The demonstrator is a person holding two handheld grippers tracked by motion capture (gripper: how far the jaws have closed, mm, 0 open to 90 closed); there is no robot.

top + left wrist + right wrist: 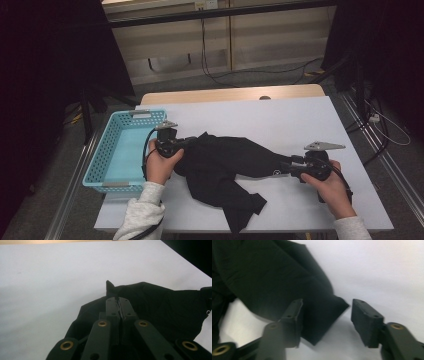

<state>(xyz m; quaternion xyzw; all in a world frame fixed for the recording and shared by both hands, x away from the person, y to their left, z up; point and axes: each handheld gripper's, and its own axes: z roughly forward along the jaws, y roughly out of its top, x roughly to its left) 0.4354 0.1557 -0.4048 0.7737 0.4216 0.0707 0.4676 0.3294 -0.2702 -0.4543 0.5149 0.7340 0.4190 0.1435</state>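
Work in hand: handling a black garment on the white table, judged to be a fold or a move toward the basket.
Landmark: the turquoise perforated basket, at the table's left edge.
Garment, place: just right of the basket, apart from it; its long axis runs away from the basket toward the right, with a loose flap trailing toward the person's side.
Left gripper: next to the basket, jaws together and clamped on a fold of the garment's near-basket end; cloth peeks up past the tips.
Right gripper: at the garment's far end from the basket, jaws apart; a corner of the black cloth lies between them, pads not pressing on it.
Key relation: the garment stretches between the two grippers, and its free corner points straight into the right gripper's gap.
Nearer hand: left hand to the basket; right hand to the loose end.
Judgement: the next move probably calls for the right jaws to close on that corner, or back off from it.
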